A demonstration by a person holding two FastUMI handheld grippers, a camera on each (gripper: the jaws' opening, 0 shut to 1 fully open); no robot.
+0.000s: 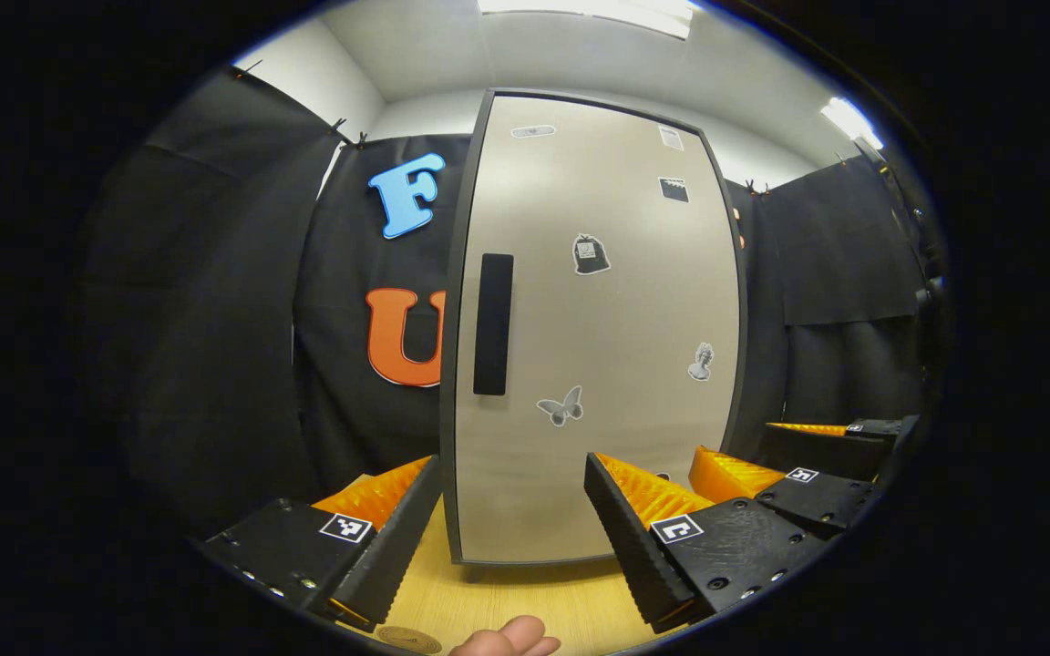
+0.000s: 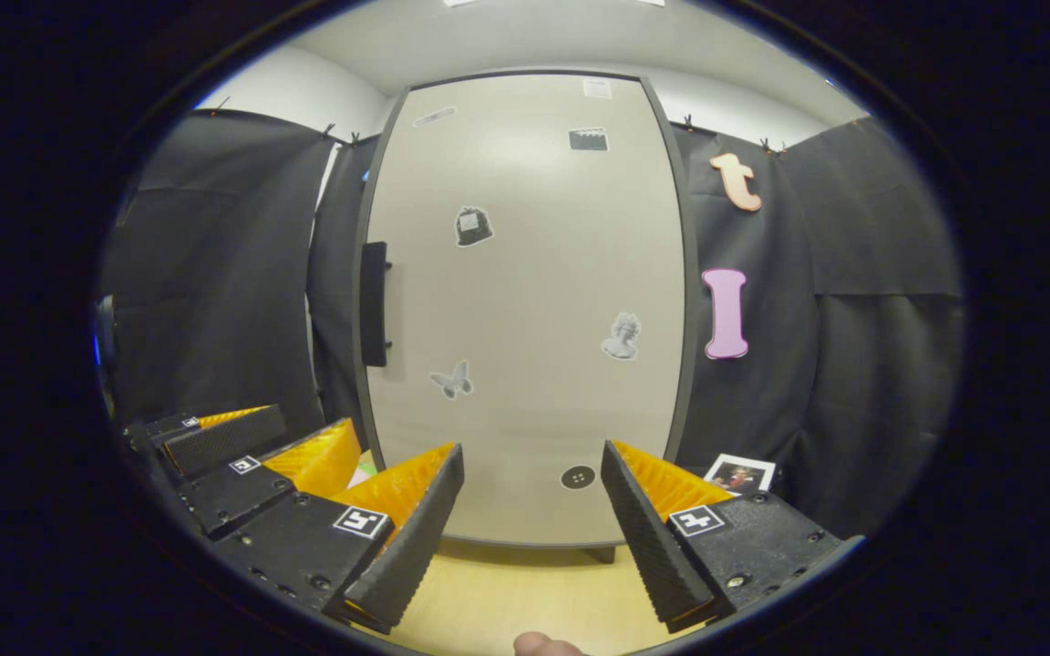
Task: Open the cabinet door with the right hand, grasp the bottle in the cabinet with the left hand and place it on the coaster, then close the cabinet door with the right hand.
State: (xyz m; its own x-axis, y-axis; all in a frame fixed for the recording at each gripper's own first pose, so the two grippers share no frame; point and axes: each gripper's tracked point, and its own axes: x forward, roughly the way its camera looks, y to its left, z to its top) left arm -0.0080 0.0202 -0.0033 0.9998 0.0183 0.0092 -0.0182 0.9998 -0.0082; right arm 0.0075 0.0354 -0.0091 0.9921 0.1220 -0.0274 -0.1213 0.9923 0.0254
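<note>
Cabinet door (image 2: 525, 310) is shut, flush in its dark frame, standing on the pale wooden tabletop (image 2: 507, 592). Beige face with several small stickers. Black vertical handle (image 2: 373, 303) sits on the door's left edge about mid-height; in the left gripper view the same handle (image 1: 492, 323) reads as a long dark bar. The bottle is presumably behind the door and cannot be seen. A tan round disc (image 1: 408, 640) at the bottom of the left gripper view may be the coaster; too little of it shows to be sure.

Right gripper (image 2: 532, 519): fingers spread wide, holding nothing, aimed at the lower middle of the door, short of it. Left gripper (image 1: 513, 528): likewise spread and empty, just beside the right one, low before the door.

Step in hand, as judged: opening the door, not yet begun.

To do it well:
- Right gripper needs to rise and shift left to handle height; it now points well below and right of the bar.
- Handle is vertical, so the fingers should straddle it side to side, closing on the middle of the bar.
- Hinges likely on the right edge; pull should follow an arc rightward, not straight back.
- Risk: the cabinet may slide on the tabletop if tugged sharply.
- Left gripper should hold back, clear of the door's swing.
</note>
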